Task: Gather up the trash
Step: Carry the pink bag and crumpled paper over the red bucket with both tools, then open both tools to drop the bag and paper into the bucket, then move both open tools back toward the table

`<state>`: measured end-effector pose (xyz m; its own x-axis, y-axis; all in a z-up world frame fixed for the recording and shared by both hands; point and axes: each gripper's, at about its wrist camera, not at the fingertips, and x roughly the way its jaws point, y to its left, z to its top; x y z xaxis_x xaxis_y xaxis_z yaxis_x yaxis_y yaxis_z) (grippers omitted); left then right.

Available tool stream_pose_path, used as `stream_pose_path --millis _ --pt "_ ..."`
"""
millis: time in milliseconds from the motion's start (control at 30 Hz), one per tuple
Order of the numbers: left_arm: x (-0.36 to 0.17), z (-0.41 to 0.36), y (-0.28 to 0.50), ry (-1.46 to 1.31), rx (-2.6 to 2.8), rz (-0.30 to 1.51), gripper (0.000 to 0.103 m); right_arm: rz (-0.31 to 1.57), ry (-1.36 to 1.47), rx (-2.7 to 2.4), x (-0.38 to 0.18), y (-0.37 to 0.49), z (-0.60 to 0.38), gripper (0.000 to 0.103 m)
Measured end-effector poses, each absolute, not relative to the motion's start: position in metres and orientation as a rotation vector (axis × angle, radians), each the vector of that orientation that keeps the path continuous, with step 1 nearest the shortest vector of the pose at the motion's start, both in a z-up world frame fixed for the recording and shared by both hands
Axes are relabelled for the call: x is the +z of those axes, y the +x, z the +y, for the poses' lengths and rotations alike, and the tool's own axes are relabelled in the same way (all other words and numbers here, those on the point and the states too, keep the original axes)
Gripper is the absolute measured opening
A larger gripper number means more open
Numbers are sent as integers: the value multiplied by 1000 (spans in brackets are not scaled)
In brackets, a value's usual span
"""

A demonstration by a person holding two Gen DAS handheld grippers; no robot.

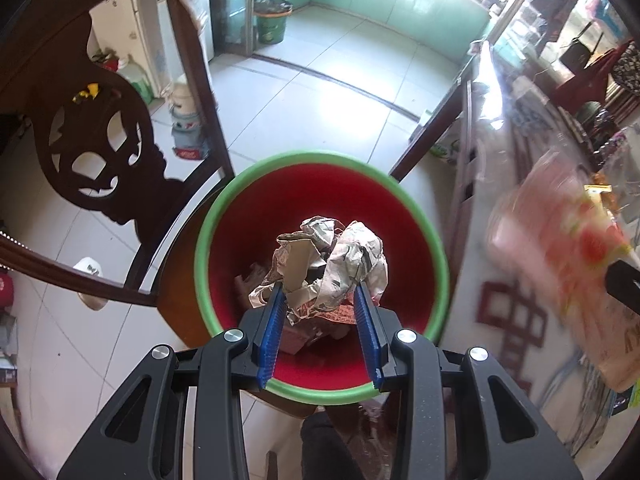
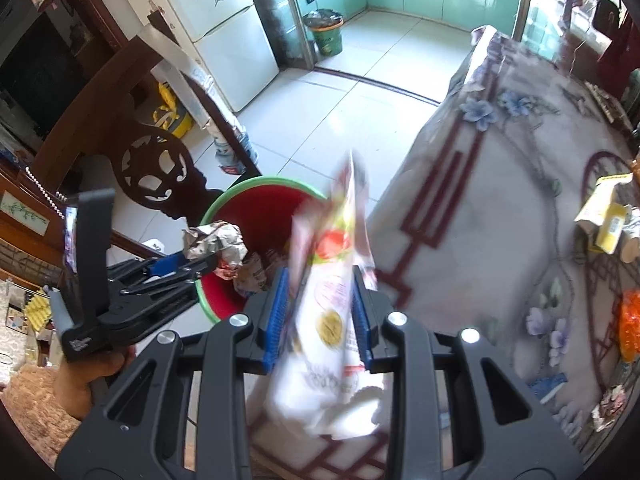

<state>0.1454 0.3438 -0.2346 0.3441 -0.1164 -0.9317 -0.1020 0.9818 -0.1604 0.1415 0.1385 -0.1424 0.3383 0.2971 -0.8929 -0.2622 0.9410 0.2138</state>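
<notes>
Both tongs are loaded, left tongs (image 1: 320, 300) gripping crumpled newspaper (image 1: 336, 260) over the red bin (image 1: 400, 216), right tongs (image 2: 320, 304) pinching a blurred, seemingly plastic wrapper (image 2: 332, 300); release comes next.

Your bin (image 1: 320, 200) mouth is open from above, but the paper wad (image 1: 332, 268) fills the middle, so free room is only along the red walls. The chair back (image 1: 96, 136) crowds the bin's left rim. The counter (image 1: 496, 280) edge stands just right of the bin. In the right wrist view the left gripper (image 2: 208, 260) already hangs over the bin's near-left rim; your wrapper (image 2: 340, 280) has a gap between it and the counter (image 2: 480, 240). The floor (image 1: 320, 92) beyond the bin is open.
</notes>
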Motion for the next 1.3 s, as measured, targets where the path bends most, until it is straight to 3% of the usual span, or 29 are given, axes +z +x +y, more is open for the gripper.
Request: stream_pose_path --millis 233,367,467,567,633,700,733,1300 --pt "-244 351 147 -217 12 1252 33 1205 20 405 -155 143 157 30" --pt "-245 354 147 -220 22 1255 33 1220 30 421 -162 147 159 24" --pt "-243 355 148 -225 30 1245 33 1223 36 423 -163 148 159 14" --pt "-239 356 147 -226 33 1236 34 1219 52 428 -163 147 156 14" --pt "-235 358 145 -230 48 1221 39 1214 77 428 -161 148 154 19" --pt "-232 361 143 -240 58 1209 59 1207 104 437 -158 147 150 49" --pt "-230 362 141 -245 61 1201 61 1194 112 433 -156 147 149 54" --pt "-186 320 130 -219 -49 1097 61 1100 145 326 -122 110 96 61"
